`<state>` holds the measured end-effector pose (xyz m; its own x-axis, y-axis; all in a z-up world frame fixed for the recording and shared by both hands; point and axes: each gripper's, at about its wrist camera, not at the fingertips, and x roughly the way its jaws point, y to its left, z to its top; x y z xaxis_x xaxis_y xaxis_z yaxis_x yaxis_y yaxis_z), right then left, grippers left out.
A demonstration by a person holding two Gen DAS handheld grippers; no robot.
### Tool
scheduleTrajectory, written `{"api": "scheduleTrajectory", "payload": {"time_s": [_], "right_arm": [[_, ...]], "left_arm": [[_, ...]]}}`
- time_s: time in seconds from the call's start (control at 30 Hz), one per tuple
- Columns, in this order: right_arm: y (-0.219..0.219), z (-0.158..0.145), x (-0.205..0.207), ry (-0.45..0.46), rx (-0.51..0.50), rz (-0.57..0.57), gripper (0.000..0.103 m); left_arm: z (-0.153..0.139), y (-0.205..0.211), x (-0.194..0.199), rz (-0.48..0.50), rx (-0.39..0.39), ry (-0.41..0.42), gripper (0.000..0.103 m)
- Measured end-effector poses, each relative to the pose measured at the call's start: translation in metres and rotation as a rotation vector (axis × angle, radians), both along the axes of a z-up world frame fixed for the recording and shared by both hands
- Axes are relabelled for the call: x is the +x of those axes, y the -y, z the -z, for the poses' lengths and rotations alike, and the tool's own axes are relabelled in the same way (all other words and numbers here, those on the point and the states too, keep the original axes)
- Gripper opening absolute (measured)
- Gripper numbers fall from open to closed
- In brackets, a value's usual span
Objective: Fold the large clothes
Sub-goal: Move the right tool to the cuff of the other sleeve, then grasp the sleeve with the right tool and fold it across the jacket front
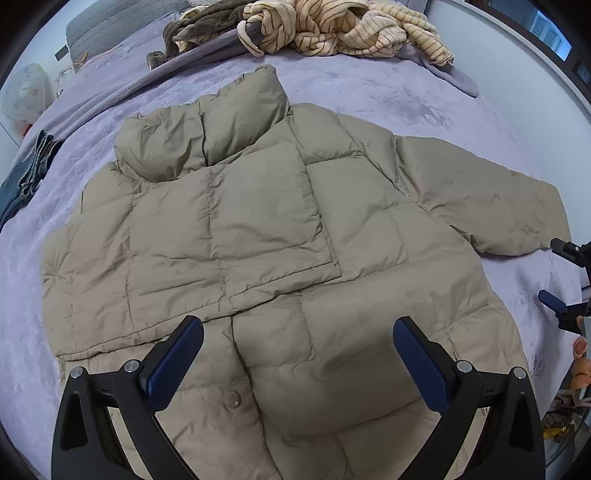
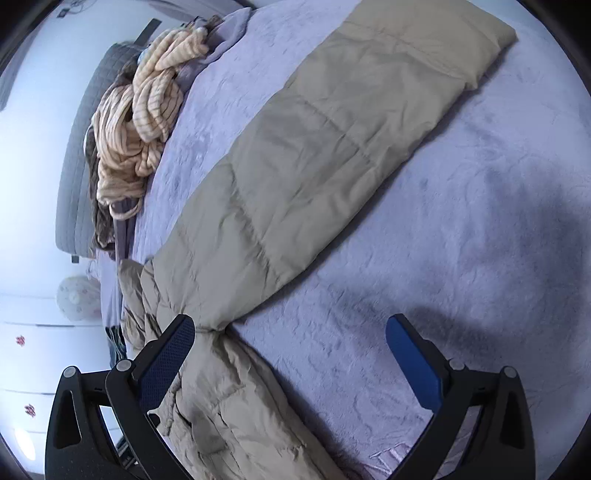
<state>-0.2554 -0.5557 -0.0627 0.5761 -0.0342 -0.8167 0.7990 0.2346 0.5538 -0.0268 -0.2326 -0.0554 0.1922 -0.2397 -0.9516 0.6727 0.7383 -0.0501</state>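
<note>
A khaki puffer jacket [image 1: 277, 229] lies front up on a purple bed cover [image 1: 369, 92]. Its collar points away, and one sleeve is folded across the chest. My left gripper [image 1: 299, 328] hovers open over the hem near a snap button, with nothing pinched between its blue pads. The other sleeve [image 2: 332, 155] stretches out flat across the cover in the right wrist view. My right gripper [image 2: 291, 326] stands wide open where that sleeve meets the jacket's side. Its left finger is over the fabric and its right finger over bare cover. The right gripper [image 1: 557, 273] also shows at the left wrist view's right edge.
A heap of cream striped clothing [image 1: 343, 29] and a brown garment [image 1: 199, 26] lie at the far end by a grey headboard [image 1: 110, 18]. Jeans [image 1: 33, 166] lie at the bed's left edge. The bed cover [image 2: 461, 258] lies bare to the right of the sleeve.
</note>
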Motion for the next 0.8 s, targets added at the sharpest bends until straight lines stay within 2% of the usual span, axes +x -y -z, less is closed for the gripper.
{"api": "scheduleTrajectory", "payload": {"time_s": [0.3,0.37,0.57,0.6,0.67,0.7,0.73,0.8], "right_arm": [[0.073,0.025,-0.028,0.148,0.096,0.213,0.103],[0.084,0.029,-0.033,0.214,0.121,0.274,0.103],[0.111,0.045,-0.044,0.522,0.246,0.491,0.103],[0.113,0.047,-0.044,0.543,0.265,0.51,0.1],[0.115,0.05,-0.039,0.586,0.31,0.519,0.072],[0.116,0.052,-0.036,0.601,0.331,0.51,0.044],[0.117,0.052,-0.033,0.617,0.343,0.498,0.022],[0.118,0.045,-0.027,0.628,0.322,0.457,0.011]], "left_arm": [[0.007,0.022,0.004,0.009,0.022,0.001,0.103],[0.006,0.025,0.007,0.009,0.02,0.005,0.103],[0.005,0.029,0.014,0.006,0.023,0.013,0.103],[0.005,0.028,0.016,0.002,0.022,0.011,0.103],[0.004,0.025,0.019,-0.006,0.019,0.01,0.103],[0.004,0.024,0.02,-0.01,0.018,0.011,0.103],[0.003,0.022,0.022,-0.016,0.017,0.012,0.103],[0.002,0.017,0.027,-0.026,0.016,0.014,0.103]]}}
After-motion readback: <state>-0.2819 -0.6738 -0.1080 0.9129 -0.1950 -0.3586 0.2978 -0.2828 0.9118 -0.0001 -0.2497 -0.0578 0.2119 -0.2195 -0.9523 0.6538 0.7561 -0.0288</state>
